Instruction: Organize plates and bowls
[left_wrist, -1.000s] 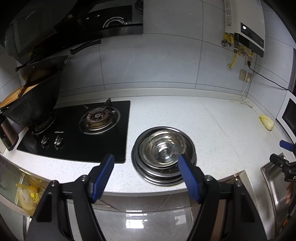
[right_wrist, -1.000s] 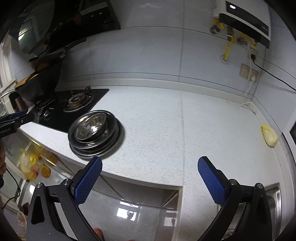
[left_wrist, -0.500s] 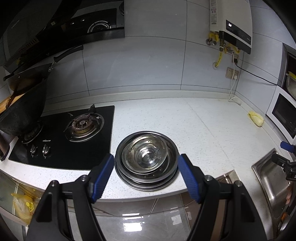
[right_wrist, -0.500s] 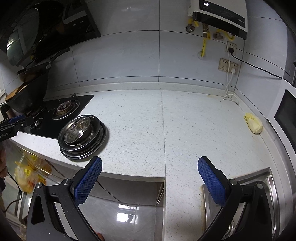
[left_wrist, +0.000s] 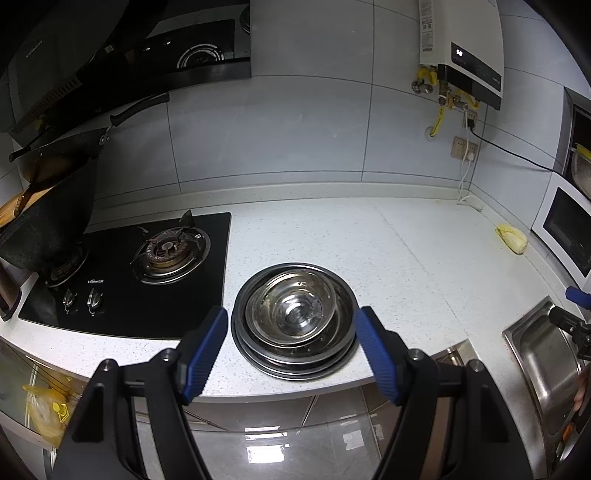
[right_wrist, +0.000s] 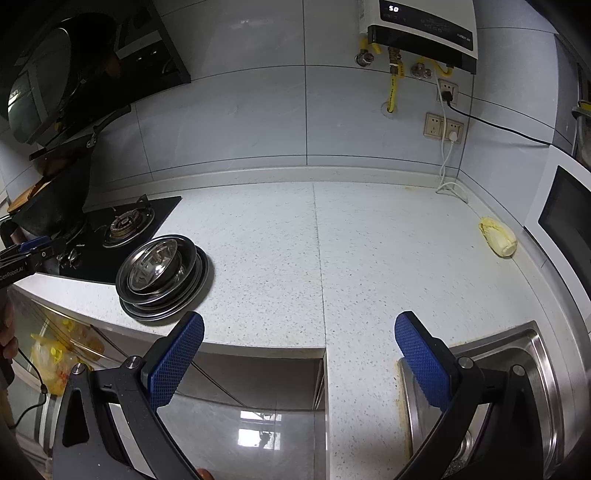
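Note:
A stack of steel plates (left_wrist: 295, 360) with a steel bowl (left_wrist: 291, 314) on top sits near the front edge of the white counter (left_wrist: 388, 258), just right of the hob. My left gripper (left_wrist: 291, 319) is open and empty; it frames the stack in its own view but hangs short of it, off the counter's front edge. The right wrist view shows the same stack (right_wrist: 166, 306) and bowl (right_wrist: 153, 264) at the left. My right gripper (right_wrist: 300, 325) is open and empty, off the counter's front edge, well to the right of the stack.
A black gas hob (left_wrist: 122, 295) with a dark wok (left_wrist: 48, 229) lies left of the stack. A steel sink (right_wrist: 532, 343) is at the right front. A yellow lump (right_wrist: 498, 236) lies near a white oven at the far right. Cables hang at the back wall.
Both views have levelled out. The right view has swung rightward, bringing the sink corner into sight and pushing the stack further left. Both grippers stay open and empty.

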